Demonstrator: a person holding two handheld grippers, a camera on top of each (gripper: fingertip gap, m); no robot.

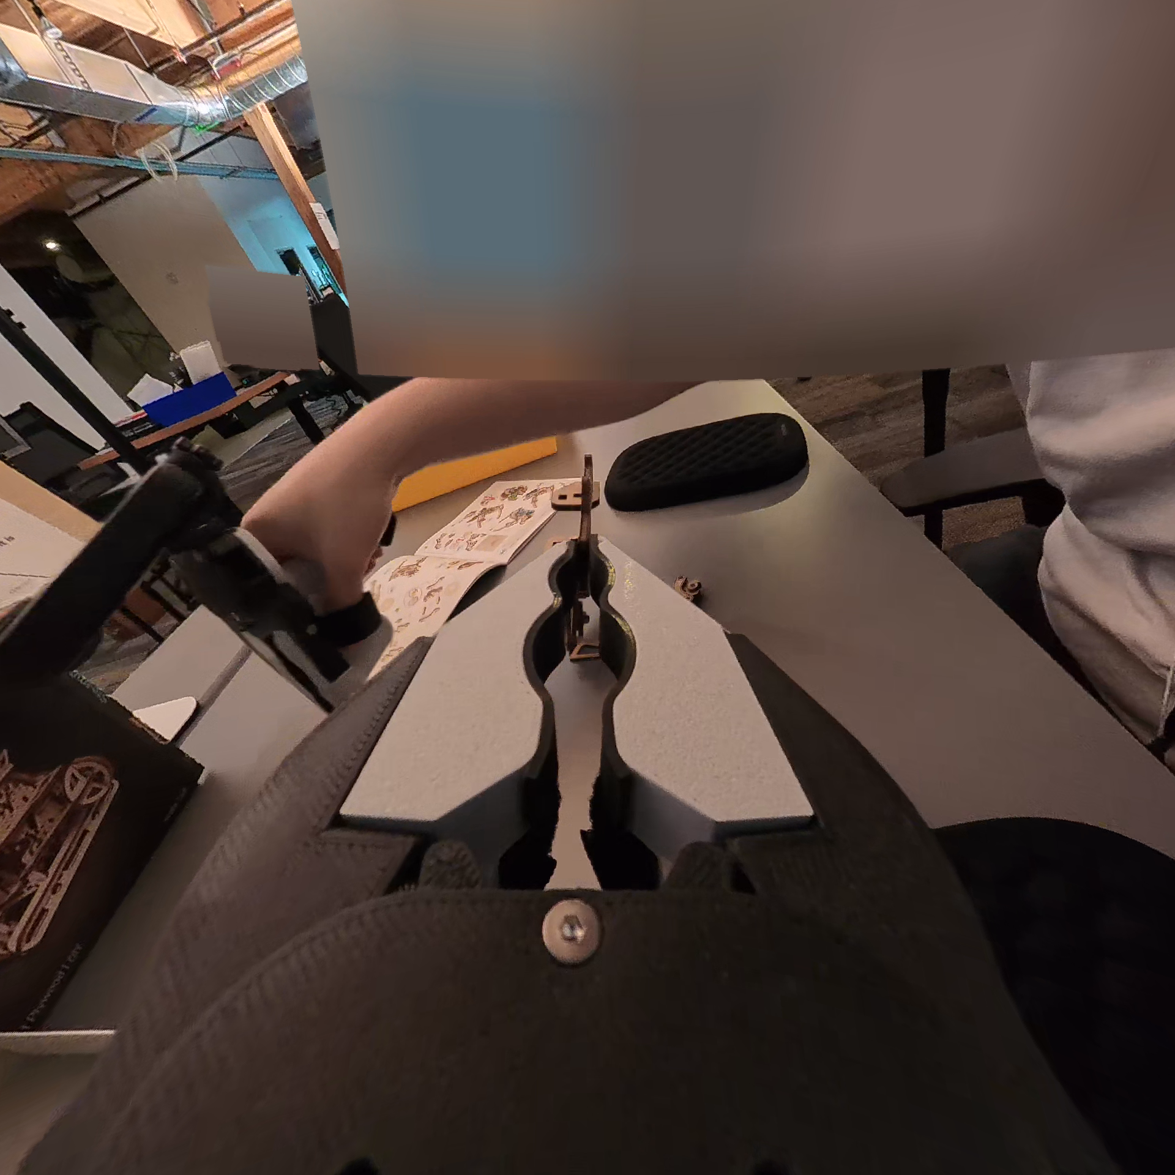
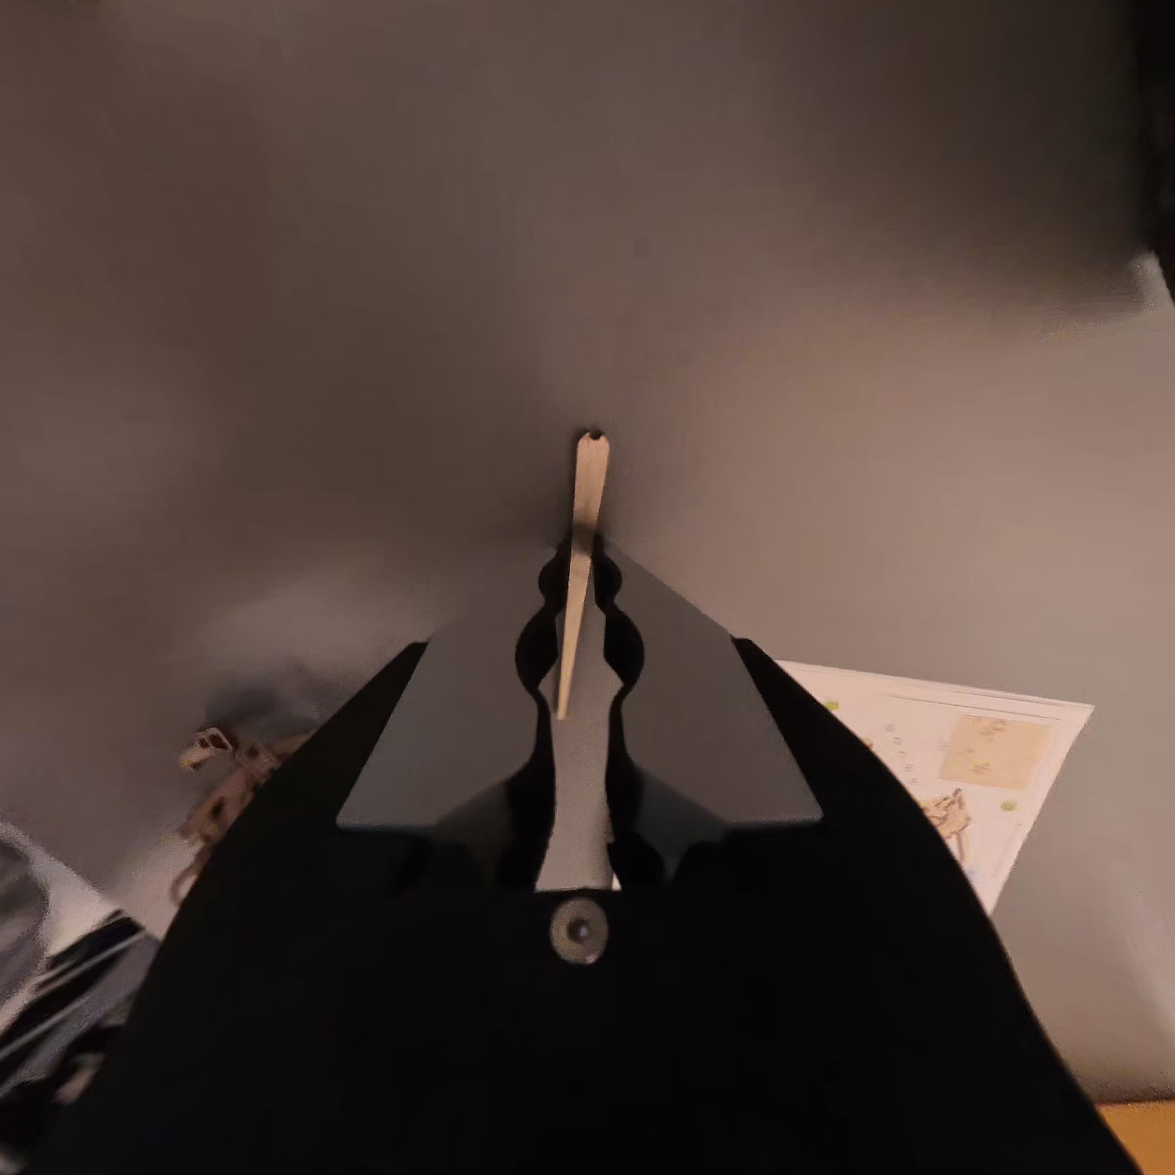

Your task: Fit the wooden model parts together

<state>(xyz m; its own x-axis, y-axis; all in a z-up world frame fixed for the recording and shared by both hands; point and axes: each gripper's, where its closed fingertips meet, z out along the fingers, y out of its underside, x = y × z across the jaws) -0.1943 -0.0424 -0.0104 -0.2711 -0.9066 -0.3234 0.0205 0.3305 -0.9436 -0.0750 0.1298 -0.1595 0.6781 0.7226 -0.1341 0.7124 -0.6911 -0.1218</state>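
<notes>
Left gripper (image 1: 582, 547) pinches a dark laser-cut wooden part (image 1: 586, 502) edge-on; right gripper (image 2: 582, 547) clamps a pale wooden strip (image 2: 588, 489). Both look thin, light and brittle, so grip near the joint.

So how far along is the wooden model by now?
Early, it seems. Each tongs is shut on one piece: the left tongs grip a dark wooden part, the right tongs a pale wooden strip. No joint shows. The instruction booklet lies open, and a loose piece waits on the table.

Dim warm indoor light; right wrist view smeared, edges blurred; fisheye distortion.
</notes>
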